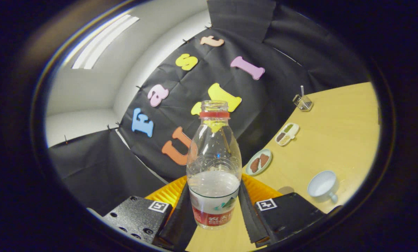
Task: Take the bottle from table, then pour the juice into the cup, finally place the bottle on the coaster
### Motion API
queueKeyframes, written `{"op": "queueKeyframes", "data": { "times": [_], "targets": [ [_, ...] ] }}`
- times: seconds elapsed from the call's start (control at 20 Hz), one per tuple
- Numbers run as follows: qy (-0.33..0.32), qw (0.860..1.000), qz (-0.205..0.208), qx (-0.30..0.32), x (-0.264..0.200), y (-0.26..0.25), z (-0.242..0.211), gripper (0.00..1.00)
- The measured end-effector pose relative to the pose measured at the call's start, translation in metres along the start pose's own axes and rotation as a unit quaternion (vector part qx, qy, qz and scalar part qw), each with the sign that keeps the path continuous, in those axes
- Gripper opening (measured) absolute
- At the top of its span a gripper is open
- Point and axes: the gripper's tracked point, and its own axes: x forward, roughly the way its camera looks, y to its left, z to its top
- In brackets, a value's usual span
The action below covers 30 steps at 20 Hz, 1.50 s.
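While clamped by both fingers of the gripper, uncapped bottle at frame centre: best tipped slowly, mouth over cup at lower right.

A recording booth: black cloth wall behind a wooden table.

A bright ceiling light glares overhead; the desk is evenly lit, and straight lines bend toward the edges.
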Motion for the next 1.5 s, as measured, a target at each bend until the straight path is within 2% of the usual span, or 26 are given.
{"op": "queueKeyframes", "data": {
  "times": [0.15,0.35,0.6,0.9,1.2,1.35,1.5],
  "targets": [
    [0.013,0.998,-0.017,-0.054,0.005,-0.008,-0.005,0.76],
    [0.021,0.988,-0.038,-0.147,0.011,-0.034,-0.017,0.76],
    [0.025,0.969,-0.061,-0.238,0.037,-0.083,-0.038,0.76],
    [0.046,0.937,-0.079,-0.338,0.074,-0.122,-0.068,0.77],
    [0.056,0.922,-0.091,-0.373,0.108,-0.153,-0.097,0.77],
    [0.048,0.920,-0.082,-0.381,0.121,-0.149,-0.106,0.77],
    [0.049,0.914,-0.097,-0.390,0.128,-0.158,-0.116,0.78]
  ]
}}
